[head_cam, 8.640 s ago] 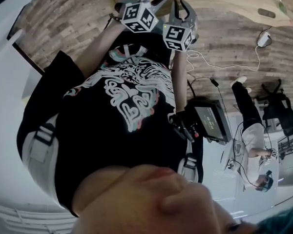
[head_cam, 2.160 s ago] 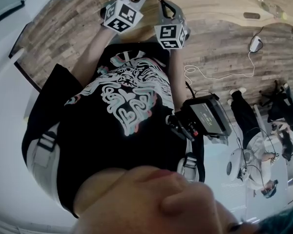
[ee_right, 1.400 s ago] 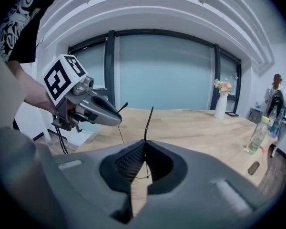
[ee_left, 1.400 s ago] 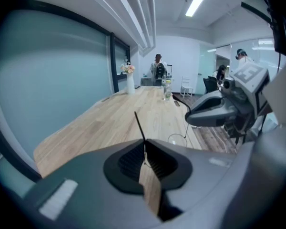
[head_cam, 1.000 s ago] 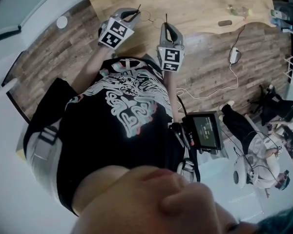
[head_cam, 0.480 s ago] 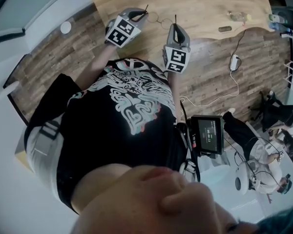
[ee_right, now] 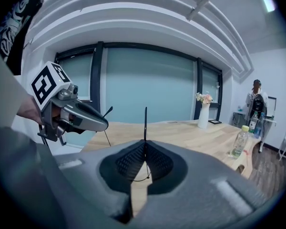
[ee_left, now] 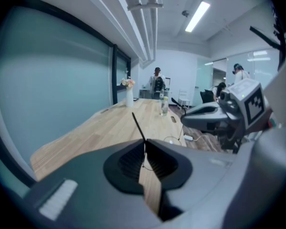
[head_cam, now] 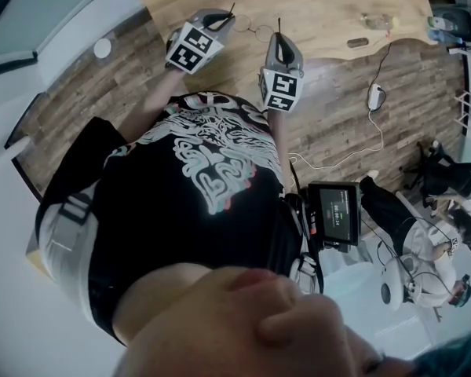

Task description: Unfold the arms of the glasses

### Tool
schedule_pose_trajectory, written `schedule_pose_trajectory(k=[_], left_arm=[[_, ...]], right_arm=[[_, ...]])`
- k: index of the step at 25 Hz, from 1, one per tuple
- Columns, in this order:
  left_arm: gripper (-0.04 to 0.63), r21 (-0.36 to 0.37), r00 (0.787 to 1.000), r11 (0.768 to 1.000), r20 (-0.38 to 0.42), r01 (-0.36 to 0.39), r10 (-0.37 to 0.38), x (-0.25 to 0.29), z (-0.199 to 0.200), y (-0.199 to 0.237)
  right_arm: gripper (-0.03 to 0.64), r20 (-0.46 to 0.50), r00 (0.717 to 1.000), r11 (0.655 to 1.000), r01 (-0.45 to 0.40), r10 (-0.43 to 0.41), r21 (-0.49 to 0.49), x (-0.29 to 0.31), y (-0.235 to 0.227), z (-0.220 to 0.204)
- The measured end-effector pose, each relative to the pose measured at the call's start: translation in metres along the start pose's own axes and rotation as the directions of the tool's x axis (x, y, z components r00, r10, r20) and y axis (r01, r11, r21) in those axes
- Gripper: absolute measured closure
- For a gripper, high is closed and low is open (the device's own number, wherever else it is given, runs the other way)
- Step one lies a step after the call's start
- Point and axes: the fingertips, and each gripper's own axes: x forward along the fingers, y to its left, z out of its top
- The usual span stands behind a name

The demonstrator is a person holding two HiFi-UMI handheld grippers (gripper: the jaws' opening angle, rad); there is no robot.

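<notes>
We note thin wire glasses (ee_left: 138,126); left claw (ee_left: 144,144) and right claw (ee_right: 145,144) each pinch one black arm.

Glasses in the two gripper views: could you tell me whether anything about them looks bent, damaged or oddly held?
Nothing stands out. The left gripper and the right gripper are each shut on one thin black arm of the glasses above the wooden table. No bend or break shows.
</notes>
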Motion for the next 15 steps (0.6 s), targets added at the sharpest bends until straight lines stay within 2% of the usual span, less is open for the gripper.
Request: schedule_pose_trajectory(k=[15], left_arm=[[0.592, 0.007, 1.0, 1.0, -0.007, 0.01, -0.01, -0.0003, -0.0014, -0.0024]], right_arm=[[0.617, -0.017, 1.0, 1.0, -0.015, 0.016, 0.015, 0.0011, 0.002, -0.0057]])
